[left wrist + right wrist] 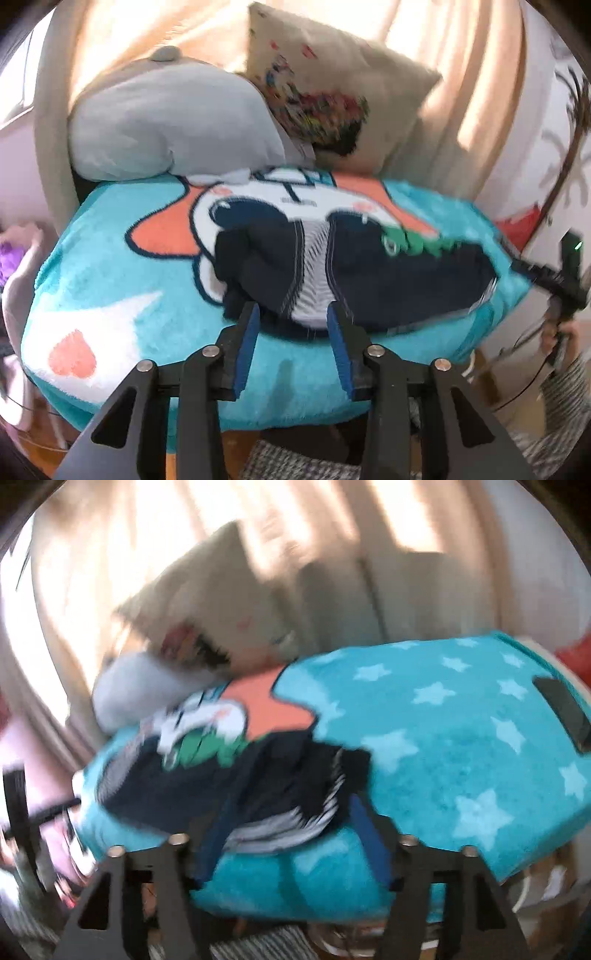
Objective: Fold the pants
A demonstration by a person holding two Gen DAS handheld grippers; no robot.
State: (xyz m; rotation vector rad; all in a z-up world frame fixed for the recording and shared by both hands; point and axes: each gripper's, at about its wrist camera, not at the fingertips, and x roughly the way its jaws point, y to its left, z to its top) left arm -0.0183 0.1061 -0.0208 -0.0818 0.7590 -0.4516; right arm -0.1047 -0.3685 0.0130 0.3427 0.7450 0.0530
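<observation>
Navy pants [354,273] with striped white panels lie bunched on the turquoise blanket [122,280], near its front edge. The left tool [293,325] hovers spread at the hem at 6 o'clock, holding nothing. The right tool [291,834], blurred, seems spread around the striped edge; contact is unclear. Pinch one layer only, then draw toward 12 o'clock, where pillows [177,122] limit room; starred blanket at 3 o'clock lies free.

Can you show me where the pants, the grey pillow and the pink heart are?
pants [388,280], left wrist view, on the dark navy cloth right of the striped band.
grey pillow [173,122], left wrist view, on the middle of its front.
pink heart [72,356], left wrist view, on the heart's middle, printed on the blanket.
</observation>
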